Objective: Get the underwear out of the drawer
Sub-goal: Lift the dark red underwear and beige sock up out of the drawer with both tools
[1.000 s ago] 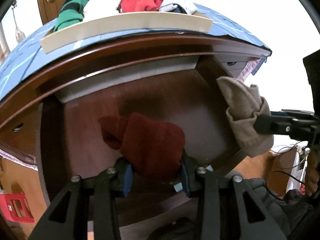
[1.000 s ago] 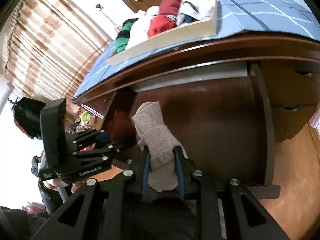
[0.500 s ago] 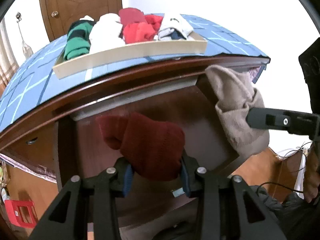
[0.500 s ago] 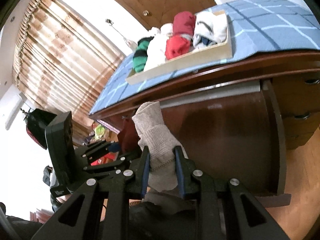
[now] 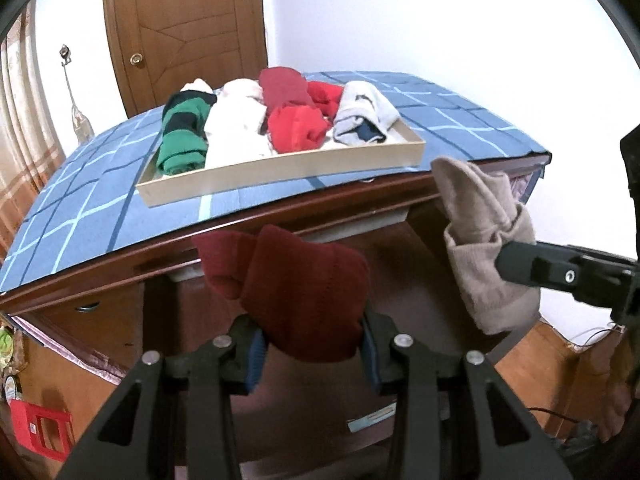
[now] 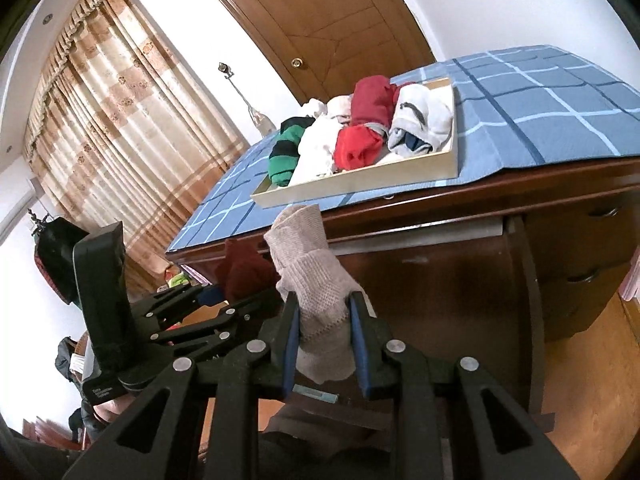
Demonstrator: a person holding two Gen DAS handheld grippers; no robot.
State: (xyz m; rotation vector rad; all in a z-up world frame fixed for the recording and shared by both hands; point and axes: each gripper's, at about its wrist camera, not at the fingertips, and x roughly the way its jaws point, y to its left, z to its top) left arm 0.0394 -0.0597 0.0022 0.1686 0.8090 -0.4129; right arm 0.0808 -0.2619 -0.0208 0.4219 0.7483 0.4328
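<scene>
Each hand-held gripper is clamped on one rolled garment, the left hand-held gripper [image 5: 312,354] on a dark red roll [image 5: 300,288] and the right hand-held gripper [image 6: 325,344] on a beige roll [image 6: 316,292], both held above the open drawer [image 5: 404,280], apparently bound for the tray [image 5: 280,170] on the tabletop [image 5: 80,200].

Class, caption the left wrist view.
Left gripper holds dark red bundle above open drawer; wooden tray on top.
</scene>
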